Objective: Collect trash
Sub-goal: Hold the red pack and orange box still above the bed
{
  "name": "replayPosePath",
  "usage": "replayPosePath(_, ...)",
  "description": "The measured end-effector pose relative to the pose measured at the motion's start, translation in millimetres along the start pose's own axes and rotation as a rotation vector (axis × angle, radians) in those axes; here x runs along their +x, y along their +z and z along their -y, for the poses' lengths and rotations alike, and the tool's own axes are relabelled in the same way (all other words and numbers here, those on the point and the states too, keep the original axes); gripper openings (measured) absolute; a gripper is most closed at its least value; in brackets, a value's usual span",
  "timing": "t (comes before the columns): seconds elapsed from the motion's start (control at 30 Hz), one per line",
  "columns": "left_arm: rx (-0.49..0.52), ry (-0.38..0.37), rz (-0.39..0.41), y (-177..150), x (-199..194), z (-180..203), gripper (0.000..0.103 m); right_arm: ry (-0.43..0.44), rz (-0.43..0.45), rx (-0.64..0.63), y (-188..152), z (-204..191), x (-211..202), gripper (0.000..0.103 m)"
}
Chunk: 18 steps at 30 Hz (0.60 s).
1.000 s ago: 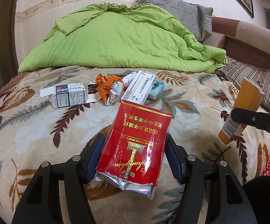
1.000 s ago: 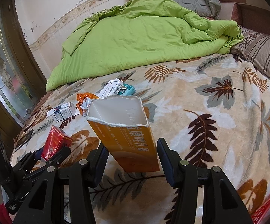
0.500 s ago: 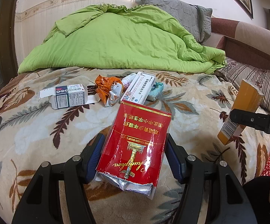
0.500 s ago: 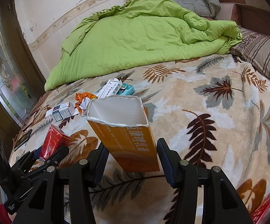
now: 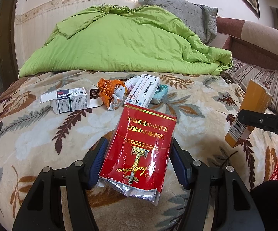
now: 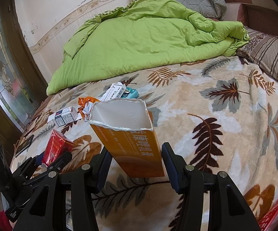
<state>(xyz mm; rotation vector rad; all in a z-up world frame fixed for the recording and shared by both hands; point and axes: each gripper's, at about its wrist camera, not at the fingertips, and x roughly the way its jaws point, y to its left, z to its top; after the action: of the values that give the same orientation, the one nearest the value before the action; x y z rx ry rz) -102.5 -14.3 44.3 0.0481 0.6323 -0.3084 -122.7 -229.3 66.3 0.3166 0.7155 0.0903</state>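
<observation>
Right wrist view: right hand-held gripper (image 6: 137,160) clamps torn-open orange carton (image 6: 127,132), seemingly empty inside.

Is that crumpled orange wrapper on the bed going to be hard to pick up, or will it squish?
The orange wrapper will probably squish: it is already scrunched into loose folds. It likely weighs very little, since it looks like thin foil with a white lining. Its shiny surface may slip between pads, and it sits on the soft leaf-print blanket, so a pinch might press it down first.
</observation>
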Motion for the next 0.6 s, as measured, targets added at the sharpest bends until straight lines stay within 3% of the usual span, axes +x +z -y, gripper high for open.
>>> replayPosePath(0.6, 0.0, -0.005, 0.002, 0.2, -0.1, 0.6, 0.062, 0.004, 0.0, 0.003, -0.1, -1.0, 0.4, 0.056)
